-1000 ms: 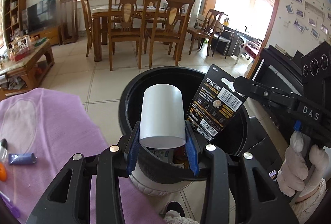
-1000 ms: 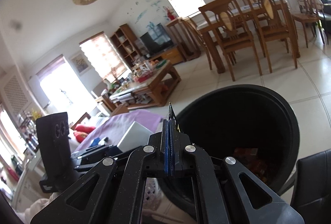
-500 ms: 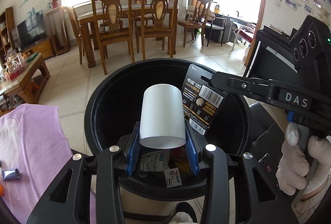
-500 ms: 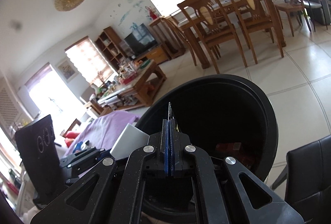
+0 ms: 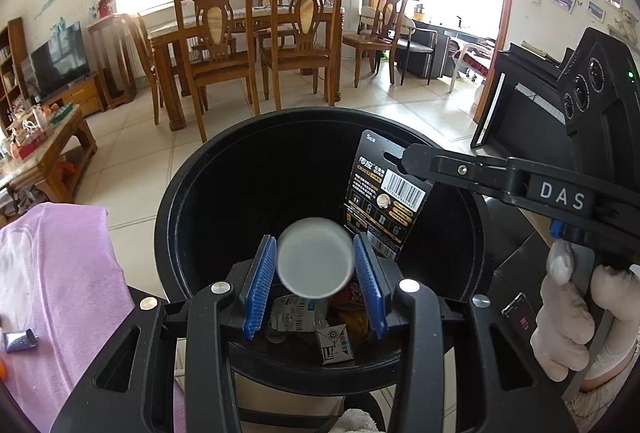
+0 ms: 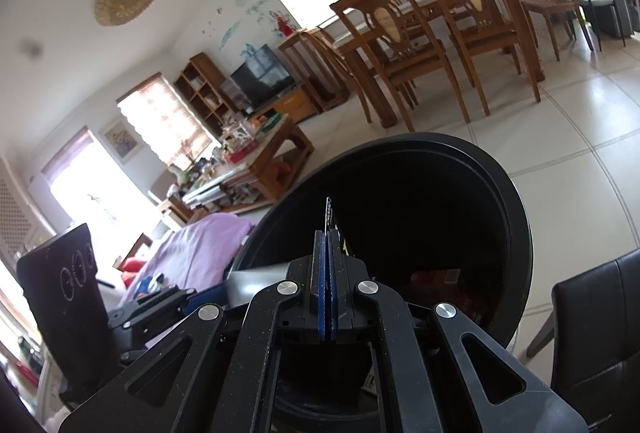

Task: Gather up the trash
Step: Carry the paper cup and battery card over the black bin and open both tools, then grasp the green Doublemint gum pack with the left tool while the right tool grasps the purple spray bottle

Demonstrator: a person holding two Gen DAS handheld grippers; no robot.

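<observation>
A black round trash bin (image 5: 176,233) stands on the floor under both grippers; it also shows in the right wrist view (image 6: 516,233). My left gripper (image 5: 316,253) is open over the bin; a white paper cup (image 5: 316,259) sits blurred between its blue pads, apparently loose and dropping. My right gripper (image 6: 326,237) is shut on a black battery card (image 5: 384,201) and holds it over the bin's right half. Wrappers and paper scraps (image 5: 316,325) lie at the bin's bottom.
A purple cloth (image 5: 68,273) covers a surface at the left, with a small grey wrapper (image 5: 18,339) on it. Wooden chairs and a dining table (image 5: 256,45) stand behind the bin. A black leather seat (image 6: 596,317) is at the right.
The left gripper's jaws have spread and the cup has tipped, now showing its round end and blurred. Both grippers have moved further over the bin.
</observation>
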